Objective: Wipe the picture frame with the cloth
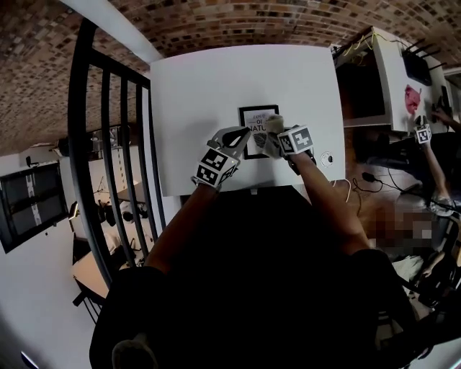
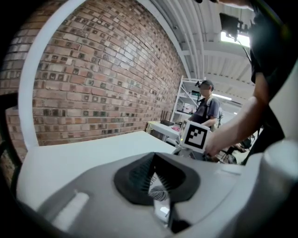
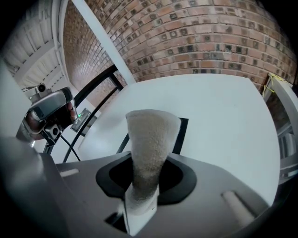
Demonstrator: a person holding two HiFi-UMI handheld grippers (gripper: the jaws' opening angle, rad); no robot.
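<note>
The right tongs (image 1: pixel 278 135) (image 3: pixel 144 179) are pinched on a cloth (image 1: pixel 274 124) (image 3: pixel 151 135), a nubbly, pale grey strip that stands up from between the black pads and widens to a blunt, rounded end. The cloth is held over the top right corner of the frame (image 1: pixel 253 115) (image 3: pixel 182 132).

The left tongs (image 1: pixel 240 137) (image 2: pixel 156 179) are closed on the frame's left edge. Their ribbed pads meet at the tips, and a white print with a swirl mark (image 2: pixel 158 193) is seen in the slit between them.

The frame is a thin, black, upright rectangle around a white printed sheet, and it is set near the front middle of a smooth white bench (image 1: pixel 216 79). A small round thing (image 1: pixel 328 157) is seen just to its right.

The bench is flanked on the left by a black barred railing (image 1: pixel 108 144), and a brick wall (image 1: pixel 216 21) is seen beyond it. A white shelf unit (image 1: pixel 385 72) is seen to the right. In the left gripper view a person (image 2: pixel 205 104) stands well behind the bench.
</note>
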